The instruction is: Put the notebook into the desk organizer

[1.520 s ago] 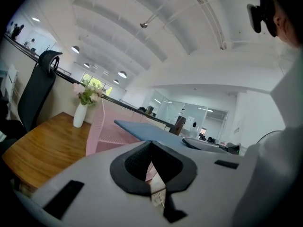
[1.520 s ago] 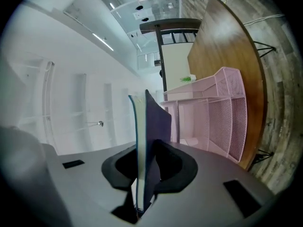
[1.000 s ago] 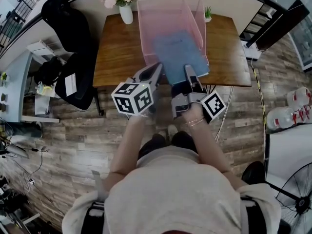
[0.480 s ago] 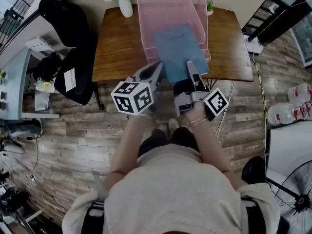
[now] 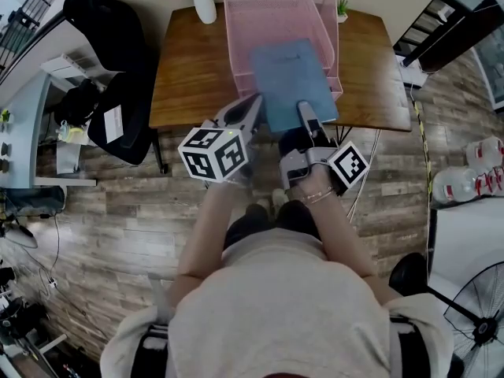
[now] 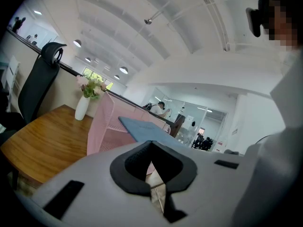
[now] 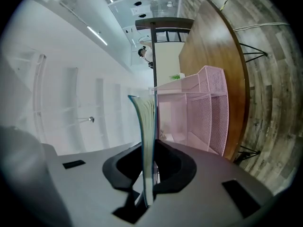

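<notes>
A blue notebook (image 5: pixel 290 77) lies tilted over the front of the pink mesh desk organizer (image 5: pixel 268 10) on the wooden table (image 5: pixel 189 77). Its far end is inside the organizer. My right gripper (image 5: pixel 305 113) has the notebook's near edge between its jaws, which are closing and press on it. The right gripper view shows the notebook (image 7: pixel 147 136) edge-on between the jaws of the right gripper (image 7: pixel 147 193), with the organizer (image 7: pixel 206 112) beyond. My left gripper (image 5: pixel 250 110) hovers just left of the notebook, shut and empty. In the left gripper view, the notebook (image 6: pixel 142 128) juts from the organizer (image 6: pixel 102 126).
A white vase of flowers (image 5: pixel 203 2) stands at the table's back left and a small potted plant (image 5: pixel 342 8) at the back right. A black office chair (image 5: pixel 118 124) is left of the table. Water bottles (image 5: pixel 472 179) and a fan (image 5: pixel 480 321) sit on the right.
The notebook and both grippers have shifted slightly forward toward the organizer. The right gripper stays on the notebook's near edge; the left gripper has risen a little beside it.
</notes>
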A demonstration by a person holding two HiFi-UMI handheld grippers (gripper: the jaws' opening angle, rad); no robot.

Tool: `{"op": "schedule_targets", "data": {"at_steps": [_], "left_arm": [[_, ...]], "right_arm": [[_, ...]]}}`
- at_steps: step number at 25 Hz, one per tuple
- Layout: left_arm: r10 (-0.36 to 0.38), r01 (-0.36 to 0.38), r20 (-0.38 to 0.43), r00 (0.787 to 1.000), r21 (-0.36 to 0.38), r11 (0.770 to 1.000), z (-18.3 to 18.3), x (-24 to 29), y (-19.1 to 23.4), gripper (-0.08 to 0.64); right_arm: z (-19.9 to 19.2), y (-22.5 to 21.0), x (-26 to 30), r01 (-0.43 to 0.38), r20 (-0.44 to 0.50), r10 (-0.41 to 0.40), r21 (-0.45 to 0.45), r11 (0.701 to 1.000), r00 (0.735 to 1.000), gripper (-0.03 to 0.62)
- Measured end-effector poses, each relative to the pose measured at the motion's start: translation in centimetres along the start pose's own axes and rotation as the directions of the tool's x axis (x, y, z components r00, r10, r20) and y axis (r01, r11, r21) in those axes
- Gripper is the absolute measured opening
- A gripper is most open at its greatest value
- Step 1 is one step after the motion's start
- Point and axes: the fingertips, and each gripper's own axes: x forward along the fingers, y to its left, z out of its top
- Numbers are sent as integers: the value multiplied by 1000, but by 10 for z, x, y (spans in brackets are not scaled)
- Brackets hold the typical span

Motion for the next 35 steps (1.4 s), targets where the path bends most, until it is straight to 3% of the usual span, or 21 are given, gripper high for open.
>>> {"op": "schedule_targets", "data": {"at_steps": [25, 35], "left_arm": [[40, -40, 19, 999, 23, 999, 22, 30, 29, 2], [45, -46, 24, 999, 24, 999, 22, 29, 30, 2]], "right_arm": [[12, -10, 75, 25, -3, -25, -15, 1000, 1000, 43], [9, -11, 80, 3, -51, -4, -27, 1000, 999, 67]]}}
